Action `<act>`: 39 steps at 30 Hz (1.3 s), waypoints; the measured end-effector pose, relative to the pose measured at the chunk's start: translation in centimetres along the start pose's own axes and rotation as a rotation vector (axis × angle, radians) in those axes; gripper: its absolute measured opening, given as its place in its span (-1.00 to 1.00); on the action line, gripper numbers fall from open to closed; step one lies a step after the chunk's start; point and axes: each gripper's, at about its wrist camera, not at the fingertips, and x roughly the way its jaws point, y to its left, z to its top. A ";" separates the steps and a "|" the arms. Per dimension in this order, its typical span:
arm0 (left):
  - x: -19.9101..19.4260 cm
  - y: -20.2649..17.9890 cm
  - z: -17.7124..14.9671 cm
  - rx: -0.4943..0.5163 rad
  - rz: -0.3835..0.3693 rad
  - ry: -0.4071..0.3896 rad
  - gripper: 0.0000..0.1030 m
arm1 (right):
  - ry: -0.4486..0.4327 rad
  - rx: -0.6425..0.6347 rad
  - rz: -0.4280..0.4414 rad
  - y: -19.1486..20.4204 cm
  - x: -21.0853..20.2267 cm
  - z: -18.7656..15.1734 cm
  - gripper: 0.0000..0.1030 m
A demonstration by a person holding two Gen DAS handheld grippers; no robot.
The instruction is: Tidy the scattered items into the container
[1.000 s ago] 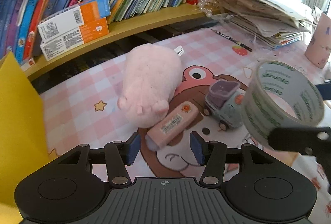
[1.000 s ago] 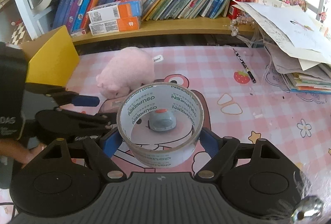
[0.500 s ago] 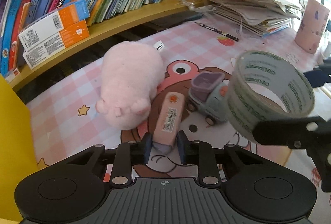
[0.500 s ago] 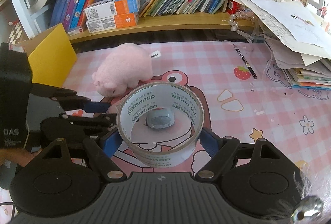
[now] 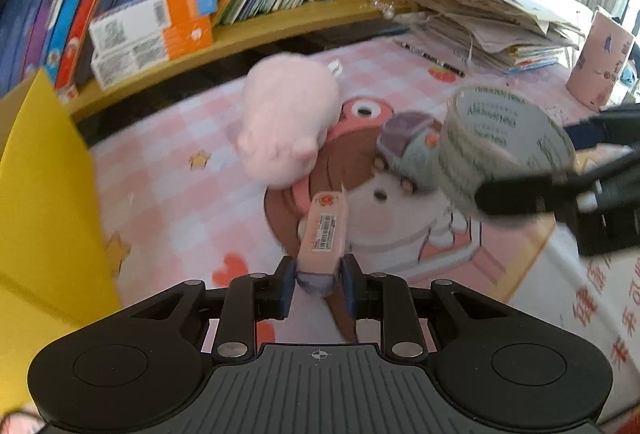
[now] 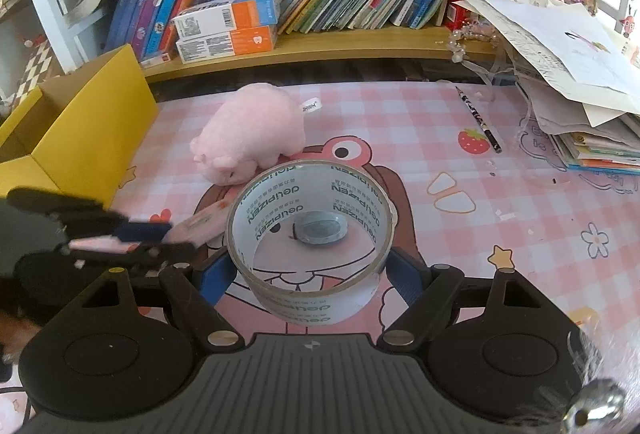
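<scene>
Left gripper [image 5: 318,284] pinches one pink eraser-like block [image 5: 324,234] by its near end, raised over the mat. Right gripper [image 6: 308,274] clamps one clear tape roll [image 6: 310,230] across its outer wall, held above the mat. On the checked pink mat [image 6: 420,121]: one pink plush pig [image 6: 250,131] and one small grey toy truck [image 5: 404,149], near each other. One yellow box [image 6: 86,125] stands open at the left edge. One pencil [image 6: 478,119] lies far right.

Toy truck [image 6: 319,228] mostly hidden behind tape roll [image 6: 310,234]; yellow box [image 5: 36,193] cut off at left edge
</scene>
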 end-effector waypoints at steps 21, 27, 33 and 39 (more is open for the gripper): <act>1.4 -1.5 0.5 0.058 0.001 0.017 -0.55 | 0.007 -0.003 -0.002 0.2 0.2 0.0 0.55; -0.7 -1.1 0.2 0.020 -0.030 -0.010 -0.56 | -0.005 -0.018 -0.001 0.5 -0.4 0.1 0.55; -3.2 -0.4 0.2 -0.026 -0.016 -0.058 -0.55 | -0.016 -0.037 0.000 1.3 -1.3 0.0 0.55; -5.7 0.0 -0.5 -0.060 -0.001 -0.097 -0.55 | -0.036 -0.058 0.003 2.2 -2.7 -0.2 0.55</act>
